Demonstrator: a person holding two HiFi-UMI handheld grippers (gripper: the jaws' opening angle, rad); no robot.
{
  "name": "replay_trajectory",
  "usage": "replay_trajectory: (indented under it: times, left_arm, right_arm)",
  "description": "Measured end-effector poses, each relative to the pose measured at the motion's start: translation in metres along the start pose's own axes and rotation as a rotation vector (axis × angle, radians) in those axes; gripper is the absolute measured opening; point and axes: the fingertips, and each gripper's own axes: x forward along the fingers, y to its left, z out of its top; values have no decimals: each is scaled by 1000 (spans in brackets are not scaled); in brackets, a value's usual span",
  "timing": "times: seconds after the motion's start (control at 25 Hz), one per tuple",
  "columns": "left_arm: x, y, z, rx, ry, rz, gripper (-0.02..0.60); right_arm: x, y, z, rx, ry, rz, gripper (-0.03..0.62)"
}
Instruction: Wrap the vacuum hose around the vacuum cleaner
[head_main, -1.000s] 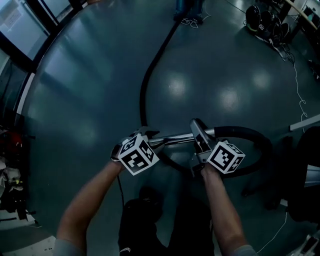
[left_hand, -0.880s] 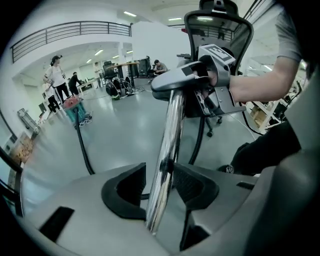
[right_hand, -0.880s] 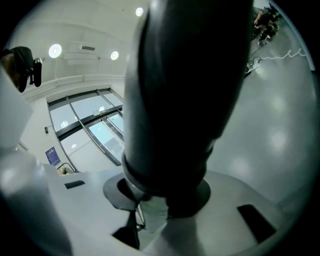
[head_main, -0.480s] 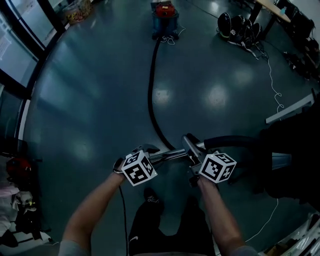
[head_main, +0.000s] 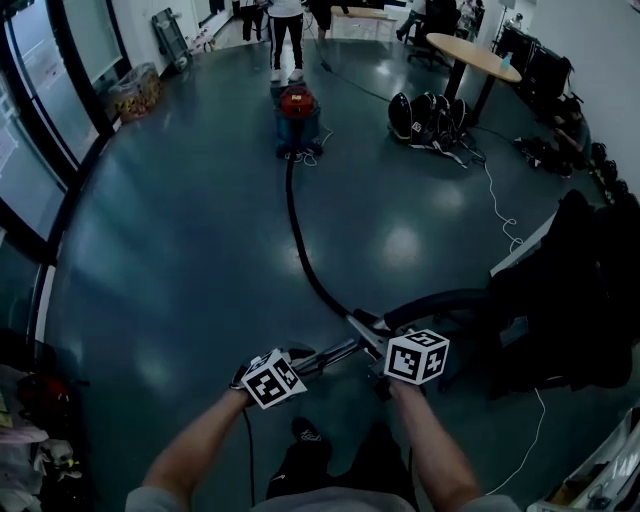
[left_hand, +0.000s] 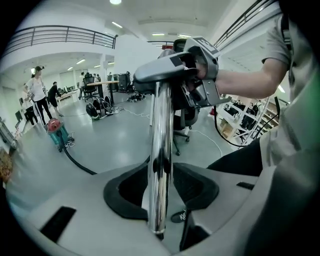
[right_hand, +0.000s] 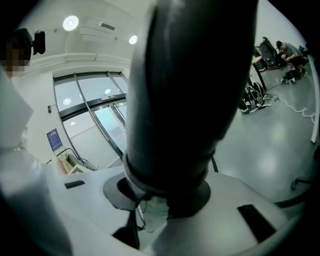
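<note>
- The room is a wide hall with a shiny grey-blue floor (head_main: 180, 230), glass walls (head_main: 40, 110) on the left and a round table (head_main: 470, 48) at the far right.
- People (head_main: 287, 30) stand at the far end; dark bags (head_main: 420, 115) and a white cable (head_main: 500, 215) lie on the floor near the table.
- The vacuum cleaner (head_main: 298, 115), red on top and blue below, stands well away from the person, in front of those people.
- Its black hose (head_main: 297, 245) runs from it across the floor to the person's hands. It is not wound round the cleaner.
- The left claw (left_hand: 161, 192) is closed on the shiny metal tube (left_hand: 160, 125), with a pad pressing on each side.
- The right claw (right_hand: 165, 195) is clamped on the thick black handle (right_hand: 185, 100) where the hose meets the tube.
- Both claws hold the tube and handle up off the floor in front of the person.
</note>
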Motion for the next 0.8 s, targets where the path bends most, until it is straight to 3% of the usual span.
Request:
replay_trajectory:
  times: [0.28, 0.56, 0.8]
  left_arm:
    - [-61, 11, 46, 79, -72, 32, 161]
    - [-85, 34, 108, 144, -131, 83, 161]
    - [-94, 73, 164, 211, -113, 146, 161]
  right_arm:
    - [0, 34, 23, -45, 28, 41, 110]
    - [15, 24, 24, -121, 151, 69, 111]
    - [33, 9, 36, -226, 264, 126, 110]
